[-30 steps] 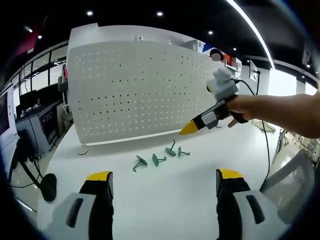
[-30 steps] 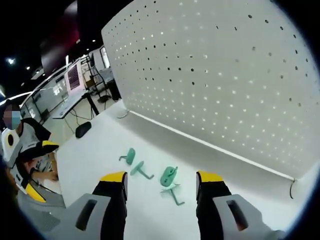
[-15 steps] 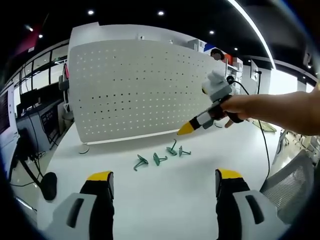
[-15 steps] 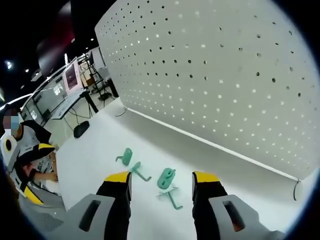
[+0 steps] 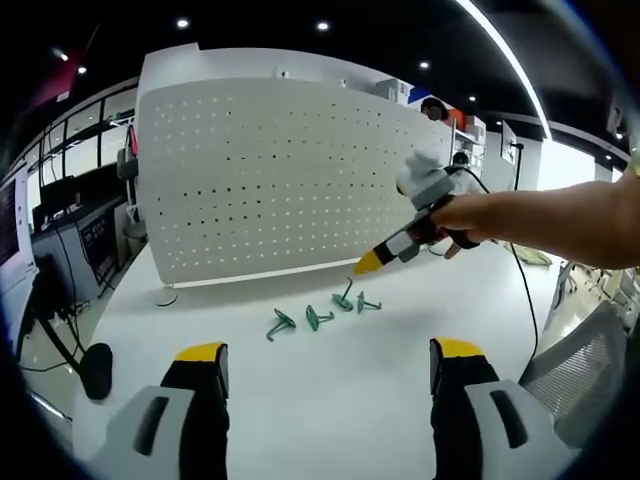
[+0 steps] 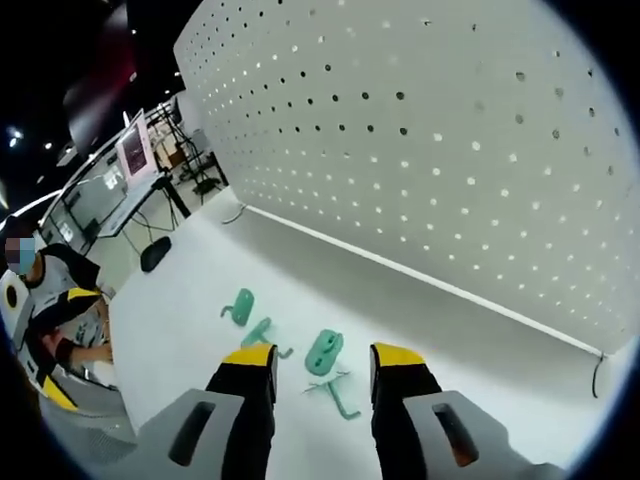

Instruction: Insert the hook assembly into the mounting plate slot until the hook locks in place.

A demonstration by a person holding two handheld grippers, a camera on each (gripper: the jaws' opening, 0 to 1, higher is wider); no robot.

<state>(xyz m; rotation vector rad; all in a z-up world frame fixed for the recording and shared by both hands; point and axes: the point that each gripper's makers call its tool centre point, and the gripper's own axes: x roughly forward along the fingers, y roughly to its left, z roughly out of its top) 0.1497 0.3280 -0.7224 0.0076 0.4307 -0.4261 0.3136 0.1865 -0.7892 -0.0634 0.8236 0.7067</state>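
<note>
Since a second ago the right gripper has dipped closer to the hooks and its jaws have narrowed, though they stay apart with nothing between them. Four small green hooks lie scattered on the white table in front of the upright white pegboard. One green hook lies just ahead of the right jaws, which cut off part of its neighbour. The left gripper hangs wide open and empty, well back. The hooks' fine shape is too small to make out.
</note>
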